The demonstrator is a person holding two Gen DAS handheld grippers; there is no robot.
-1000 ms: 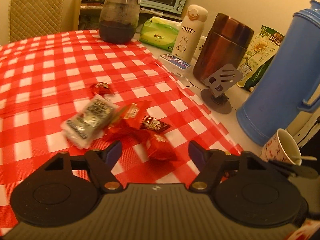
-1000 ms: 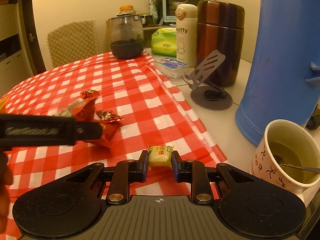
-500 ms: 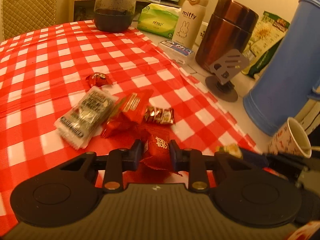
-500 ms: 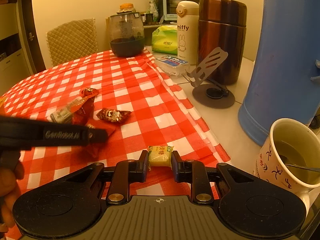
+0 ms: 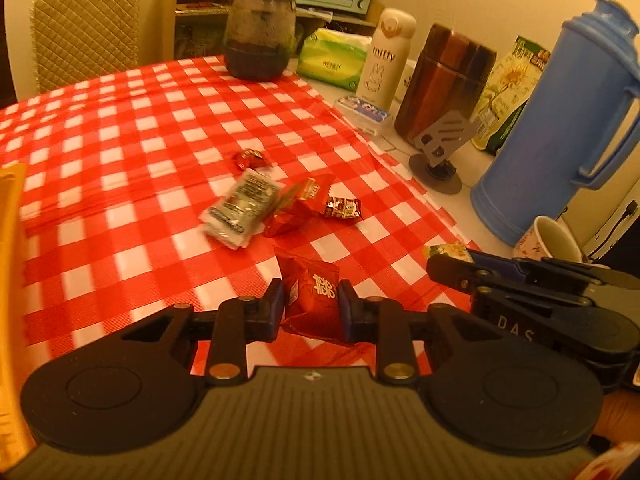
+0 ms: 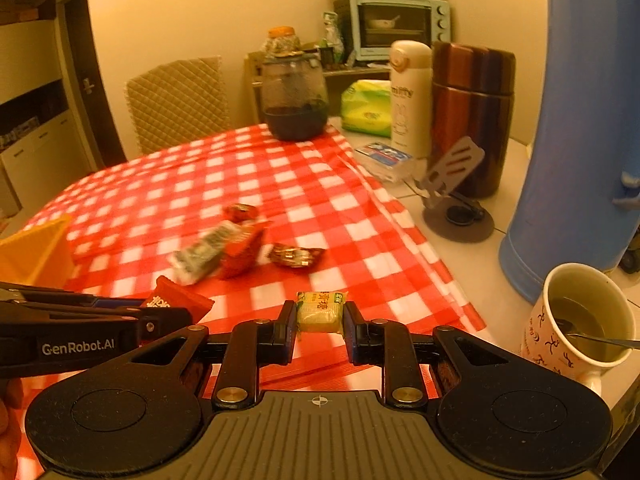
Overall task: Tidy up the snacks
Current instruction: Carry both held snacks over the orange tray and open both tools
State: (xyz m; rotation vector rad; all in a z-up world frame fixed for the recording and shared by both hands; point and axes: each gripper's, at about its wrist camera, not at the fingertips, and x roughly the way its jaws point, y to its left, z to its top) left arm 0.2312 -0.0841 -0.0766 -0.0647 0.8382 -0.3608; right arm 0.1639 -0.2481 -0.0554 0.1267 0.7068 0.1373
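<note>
My left gripper [image 5: 311, 300] is shut on a red snack packet [image 5: 310, 288] and holds it just above the red-checked cloth [image 5: 120, 128]. My right gripper [image 6: 320, 316] is shut on a small yellow-green candy [image 6: 320, 310], also clear of the cloth. In the right wrist view the left gripper [image 6: 160, 316] comes in from the left with the red packet [image 6: 180, 300]. A loose pile stays on the cloth: a grey-green packet [image 5: 242, 208], red wrappers [image 5: 296, 208], a dark red candy [image 5: 340, 208] and a small red candy [image 5: 250, 158]. A yellow bin [image 6: 36, 252] stands at the left edge.
Off the cloth on the right stand a blue jug [image 5: 552, 128], a cup with tea and a spoon [image 6: 580, 320], a grey phone stand [image 5: 440, 148], a brown flask [image 5: 444, 80] and a white bottle [image 5: 384, 56]. A glass jar [image 5: 258, 36] sits at the far edge.
The left gripper closed on the red packet and lifted it off the cloth, back from the pile. The right gripper rose a little, still gripping the yellow-green candy.
</note>
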